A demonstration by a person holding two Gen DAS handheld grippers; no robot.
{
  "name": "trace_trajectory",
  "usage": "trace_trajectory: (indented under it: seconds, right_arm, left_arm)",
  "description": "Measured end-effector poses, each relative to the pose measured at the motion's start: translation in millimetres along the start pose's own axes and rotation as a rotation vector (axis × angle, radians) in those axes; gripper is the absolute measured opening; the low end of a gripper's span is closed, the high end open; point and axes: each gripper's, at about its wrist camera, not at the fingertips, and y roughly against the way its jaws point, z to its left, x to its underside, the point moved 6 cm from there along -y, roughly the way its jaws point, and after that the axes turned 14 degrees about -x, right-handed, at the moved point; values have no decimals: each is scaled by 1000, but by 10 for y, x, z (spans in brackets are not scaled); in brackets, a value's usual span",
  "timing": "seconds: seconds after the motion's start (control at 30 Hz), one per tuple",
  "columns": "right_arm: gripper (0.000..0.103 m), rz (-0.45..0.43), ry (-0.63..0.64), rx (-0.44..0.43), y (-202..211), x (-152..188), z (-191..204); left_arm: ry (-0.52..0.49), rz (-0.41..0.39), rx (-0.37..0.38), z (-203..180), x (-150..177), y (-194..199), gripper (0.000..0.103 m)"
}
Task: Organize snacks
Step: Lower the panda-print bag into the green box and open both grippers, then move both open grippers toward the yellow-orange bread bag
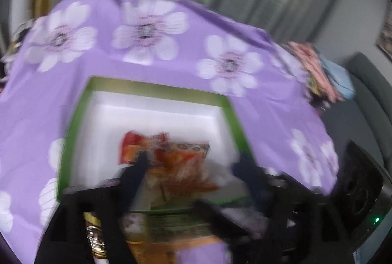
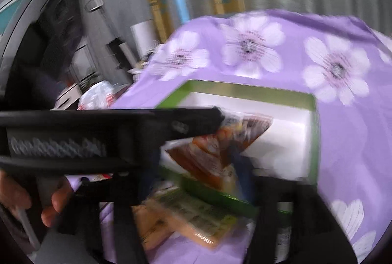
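Observation:
A green-rimmed box (image 1: 227, 109) with a white inside sits on the purple flowered tablecloth (image 1: 147, 63). An orange snack packet (image 1: 186, 166) lies inside it, over a red packet (image 1: 132, 146). My left gripper (image 1: 193, 163) hangs over the box's near edge with its dark fingers (image 1: 139, 166) spread either side of the orange packet, which seems loose. In the right wrist view the left gripper's body (image 2: 122, 131) crosses from the left, its tip at the orange packet (image 2: 215, 148) in the box (image 2: 313, 131). My right gripper (image 2: 196, 166) is blurred over the box's near rim.
Another orange and green snack packet (image 2: 186, 222) lies on the cloth in front of the box. A gold-wrapped snack (image 1: 95, 237) shows under the left gripper. Folded pink and blue cloths (image 1: 318, 72) lie at the table's far right. A black speaker (image 1: 360, 185) stands right of the table.

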Motion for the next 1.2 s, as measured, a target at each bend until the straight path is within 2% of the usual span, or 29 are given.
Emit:
trace_trajectory:
  seconds: [0.07,0.37,0.53,0.87,1.2]
  right_arm:
    - [69,-7,-42,-18,42,50,-63]
    - [69,-2,-93,-10,370,340,-110]
    - [69,15,-81,-14,501,448,-4]
    - [69,59,-56,-17,628,671,245]
    - [69,117,-30,-39,614,858,489]
  left_arm:
    - [29,7,17,120,45,19,82]
    - [98,22,-43,612,357,280,82]
    - [95,37,-68,706,586,407,82]
    - [141,92,-61,821,986,530,82]
    - [91,108,-86,718,1218,605,82]
